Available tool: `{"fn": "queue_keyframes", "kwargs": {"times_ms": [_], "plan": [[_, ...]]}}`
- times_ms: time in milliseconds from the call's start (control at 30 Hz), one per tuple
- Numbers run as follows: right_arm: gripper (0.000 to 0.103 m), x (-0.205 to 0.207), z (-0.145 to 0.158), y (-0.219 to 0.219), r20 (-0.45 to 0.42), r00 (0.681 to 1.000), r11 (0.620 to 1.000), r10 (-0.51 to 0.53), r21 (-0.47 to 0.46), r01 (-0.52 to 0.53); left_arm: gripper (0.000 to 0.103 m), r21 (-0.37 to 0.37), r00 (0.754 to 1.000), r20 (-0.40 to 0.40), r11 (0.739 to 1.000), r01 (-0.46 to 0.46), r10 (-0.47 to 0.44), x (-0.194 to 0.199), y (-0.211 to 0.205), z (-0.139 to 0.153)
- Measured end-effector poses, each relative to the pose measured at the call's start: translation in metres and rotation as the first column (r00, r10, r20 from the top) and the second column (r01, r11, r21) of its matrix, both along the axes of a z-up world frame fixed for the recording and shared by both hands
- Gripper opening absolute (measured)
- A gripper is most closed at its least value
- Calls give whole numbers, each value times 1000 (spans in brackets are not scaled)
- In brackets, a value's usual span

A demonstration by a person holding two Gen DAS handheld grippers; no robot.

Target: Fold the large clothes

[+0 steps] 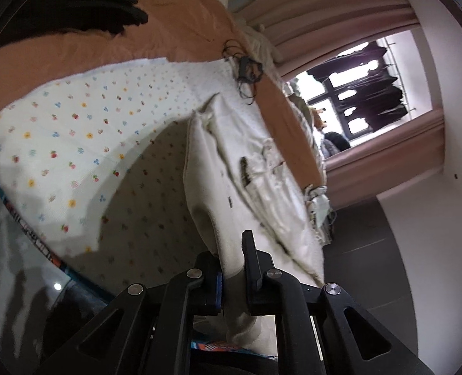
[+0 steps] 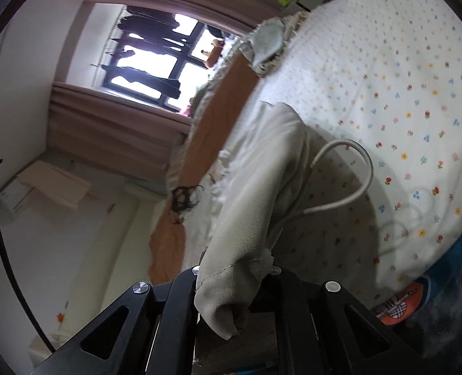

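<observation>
- Bed [image 1: 58, 143] with a white flower-dotted sheet fills the left half of the left wrist view and the right half of the right wrist view; an orange blanket [image 1: 180, 22] lies past the sheet, toward the upper middle of the left view.
- Window [image 2: 155, 59] with dark laundry hanging outside sits at the upper left of the right view, pinkish curtains [image 2: 112, 131] on both sides of it.
- Cream garment [image 1: 252, 168], the large piece being folded, runs from the lower centre of each frame up toward the middle, lifted off the sheet near the cameras.
- White drawstring [image 2: 356, 168] loops out from the garment at centre right of the right view.
- Left claw [image 1: 234, 281] is pressed together, pinching a cream fold.
- Right claw [image 2: 231, 284] is draped by cloth; it grips the garment's stitched edge.
- Dark tangled cord [image 1: 246, 68] rests on the blanket's border.
</observation>
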State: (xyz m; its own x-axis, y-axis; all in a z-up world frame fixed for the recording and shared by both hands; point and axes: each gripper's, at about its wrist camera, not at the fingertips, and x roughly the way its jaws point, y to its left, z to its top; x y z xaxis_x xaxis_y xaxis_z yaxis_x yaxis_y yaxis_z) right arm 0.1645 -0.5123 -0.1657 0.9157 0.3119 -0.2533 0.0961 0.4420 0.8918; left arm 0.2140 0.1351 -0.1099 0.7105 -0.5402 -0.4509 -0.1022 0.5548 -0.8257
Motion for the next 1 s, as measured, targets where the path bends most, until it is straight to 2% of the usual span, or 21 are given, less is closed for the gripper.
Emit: {"fn": "queue_keyframes", "kwargs": {"times_ms": [400,667,833,1000], "plan": [[8,-70,66,21,136,990,999,22,-25,-19,10,-53,995,103,999,-9,14,-66,21,60],[8,-104,110,37,206,978,997,43,-65,-30,10,-77,981,189,997,-17,31,-103,36,99],[8,-115,133,47,256,966,994,43,-103,-17,10,-78,969,239,996,-36,54,-111,45,122],[8,-109,142,52,269,963,992,38,-126,-4,10,-84,968,247,996,-33,53,-101,49,124]]}}
